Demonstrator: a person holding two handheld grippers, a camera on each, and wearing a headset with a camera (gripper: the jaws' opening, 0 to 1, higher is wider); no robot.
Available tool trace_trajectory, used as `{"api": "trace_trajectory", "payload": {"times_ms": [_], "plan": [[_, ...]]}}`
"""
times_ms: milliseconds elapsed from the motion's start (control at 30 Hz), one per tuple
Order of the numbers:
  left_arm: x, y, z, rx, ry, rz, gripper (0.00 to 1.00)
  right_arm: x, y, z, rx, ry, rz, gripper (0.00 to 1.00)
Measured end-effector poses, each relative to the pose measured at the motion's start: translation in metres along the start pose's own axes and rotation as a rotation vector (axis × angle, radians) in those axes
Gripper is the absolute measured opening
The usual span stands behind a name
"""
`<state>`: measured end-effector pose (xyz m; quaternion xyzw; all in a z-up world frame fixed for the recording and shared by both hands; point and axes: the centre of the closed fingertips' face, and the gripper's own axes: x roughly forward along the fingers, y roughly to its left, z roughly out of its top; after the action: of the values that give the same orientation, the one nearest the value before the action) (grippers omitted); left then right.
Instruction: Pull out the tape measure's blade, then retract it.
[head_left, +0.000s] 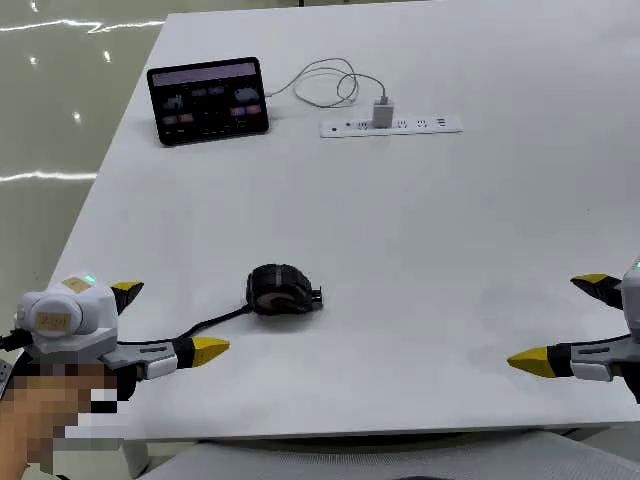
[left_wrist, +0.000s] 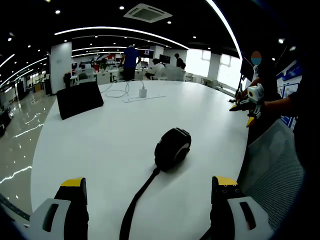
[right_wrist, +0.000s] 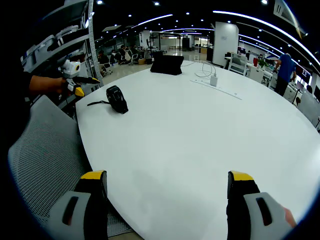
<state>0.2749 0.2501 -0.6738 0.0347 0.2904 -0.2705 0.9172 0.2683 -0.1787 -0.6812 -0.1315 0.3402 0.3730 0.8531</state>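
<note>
Lying just ahead of the left gripper (head_left: 170, 318), the tape measure (head_left: 280, 290) sat well apart from the right gripper (head_left: 558, 320); both spread, empty.

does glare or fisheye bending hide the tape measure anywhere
Head view: glare streaks on the floor, tape measure sharp. Left gripper view: fisheye curves the table edge, tape measure crisp. Right gripper view: same curving, tape measure small but distinct.

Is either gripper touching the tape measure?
No, the tape measure lies on the table apart from the left gripper and the right gripper.
</note>
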Motion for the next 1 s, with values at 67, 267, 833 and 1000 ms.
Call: {"api": "trace_trajectory", "payload": {"times_ms": [67,267,833,1000], "plan": [[0.000,-0.001,0.000,0.001,-0.001,-0.003,1.00,0.000,0.000,0.000,-0.001,0.002,0.001,0.96],[0.000,-0.001,0.000,-0.003,0.002,-0.003,1.00,-0.002,-0.003,-0.001,0.004,-0.001,-0.007,0.95],[0.007,-0.007,0.002,0.043,0.031,-0.047,1.00,0.004,-0.003,0.007,-0.023,-0.007,0.004,0.97],[0.017,-0.012,0.002,0.124,0.068,-0.089,1.00,0.012,-0.002,0.017,-0.049,-0.012,0.026,0.98]]}}
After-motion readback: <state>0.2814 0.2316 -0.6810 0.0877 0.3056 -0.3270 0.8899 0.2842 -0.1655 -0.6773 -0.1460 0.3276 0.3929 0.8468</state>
